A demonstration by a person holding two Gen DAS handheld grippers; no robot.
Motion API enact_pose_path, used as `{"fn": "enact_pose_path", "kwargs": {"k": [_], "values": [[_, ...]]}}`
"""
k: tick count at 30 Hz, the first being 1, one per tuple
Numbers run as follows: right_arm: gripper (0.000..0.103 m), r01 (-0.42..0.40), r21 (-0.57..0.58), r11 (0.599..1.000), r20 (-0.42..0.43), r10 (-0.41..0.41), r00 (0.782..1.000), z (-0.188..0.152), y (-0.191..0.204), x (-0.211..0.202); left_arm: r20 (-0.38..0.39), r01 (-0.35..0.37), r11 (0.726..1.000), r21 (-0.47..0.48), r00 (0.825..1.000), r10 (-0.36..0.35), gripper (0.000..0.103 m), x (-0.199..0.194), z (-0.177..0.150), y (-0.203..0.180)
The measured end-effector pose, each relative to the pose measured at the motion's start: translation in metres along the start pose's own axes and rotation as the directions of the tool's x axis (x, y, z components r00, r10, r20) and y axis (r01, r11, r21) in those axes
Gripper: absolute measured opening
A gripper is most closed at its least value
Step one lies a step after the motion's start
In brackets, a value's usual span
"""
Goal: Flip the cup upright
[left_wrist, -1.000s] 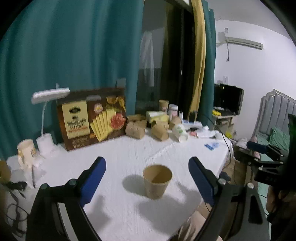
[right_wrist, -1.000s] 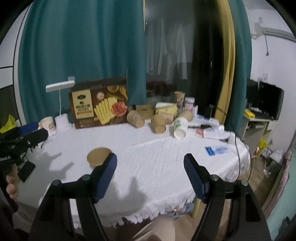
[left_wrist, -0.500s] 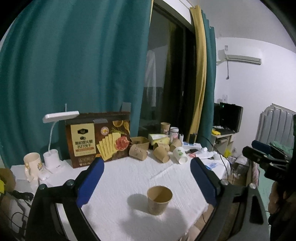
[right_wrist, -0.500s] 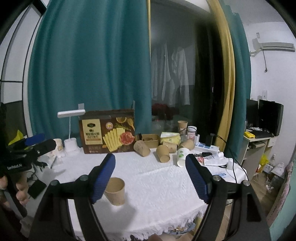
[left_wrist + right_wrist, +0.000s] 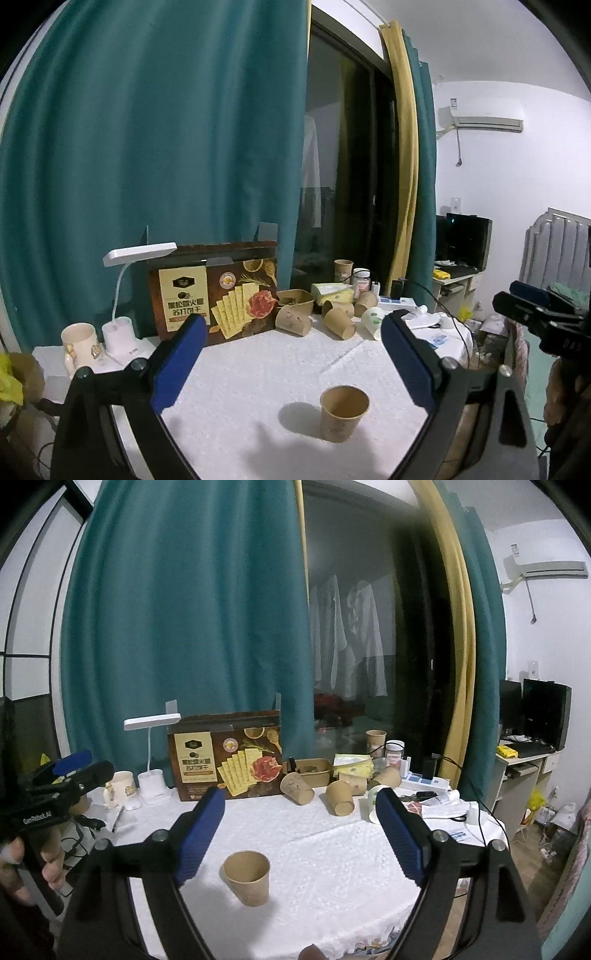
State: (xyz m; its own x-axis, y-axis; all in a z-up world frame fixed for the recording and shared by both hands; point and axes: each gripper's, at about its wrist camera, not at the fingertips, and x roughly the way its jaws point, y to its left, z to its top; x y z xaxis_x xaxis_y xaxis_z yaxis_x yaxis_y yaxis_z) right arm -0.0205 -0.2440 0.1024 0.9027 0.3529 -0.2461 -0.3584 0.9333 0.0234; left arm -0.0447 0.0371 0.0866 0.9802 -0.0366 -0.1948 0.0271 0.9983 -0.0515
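A brown paper cup [image 5: 344, 412] is seen standing upright, mouth up, on the white-clothed desk [image 5: 258, 376], alone in the near part of the cloth. In the left wrist view it sits at about 5 o'clock of centre, below and between the blue pads, nearer the right one; in the right wrist view the cup [image 5: 246, 878] sits at about 7 o'clock, just right of the left pad and touched by neither.

The left hand-held gripper [image 5: 291, 362] is released: its jaws are spread wide, have just been opening, and nothing is held between them. The right hand-held gripper [image 5: 301, 836] is likewise released; its jaws have just been opening and are empty, with only cloth seen between the pads.

At 12 o'clock of the cup, along the far edge of the desk, a cracker box [image 5: 214, 291] is stood against a teal curtain [image 5: 166, 129]. At the box's 9 o'clock a white lamp [image 5: 123, 295] and a mug [image 5: 78, 341] are placed. At its 3 o'clock several paper cups [image 5: 338, 322] are lying on their sides.

From the left wrist view the other gripper is seen at 3 o'clock, at the frame edge. In the right wrist view a hand [image 5: 22, 864] is seen at 9 o'clock, wrapped around the left gripper's handle.
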Motion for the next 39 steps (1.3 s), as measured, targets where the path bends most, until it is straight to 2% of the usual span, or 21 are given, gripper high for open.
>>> {"fn": "enact_pose_path", "kwargs": {"k": [8, 16, 39], "values": [[0.087, 0.001, -0.027, 1.000, 0.004, -0.001, 1.000, 0.001, 0.008, 0.008, 0.011, 0.006, 1.000, 0.000, 1.000, -0.006, 0.096, 0.004, 0.001, 0.005], [0.087, 0.007, -0.027, 1.000, 0.010, -0.007, 1.000, 0.002, 0.007, 0.010, 0.021, 0.007, 1.000, 0.001, 1.000, -0.007, 0.096, 0.006, 0.001, 0.005], [0.087, 0.013, -0.025, 1.000, 0.013, -0.013, 1.000, 0.001, 0.002, 0.013, -0.012, 0.020, 1.000, -0.018, 1.000, -0.020, 0.096, 0.006, -0.002, 0.007]]}}
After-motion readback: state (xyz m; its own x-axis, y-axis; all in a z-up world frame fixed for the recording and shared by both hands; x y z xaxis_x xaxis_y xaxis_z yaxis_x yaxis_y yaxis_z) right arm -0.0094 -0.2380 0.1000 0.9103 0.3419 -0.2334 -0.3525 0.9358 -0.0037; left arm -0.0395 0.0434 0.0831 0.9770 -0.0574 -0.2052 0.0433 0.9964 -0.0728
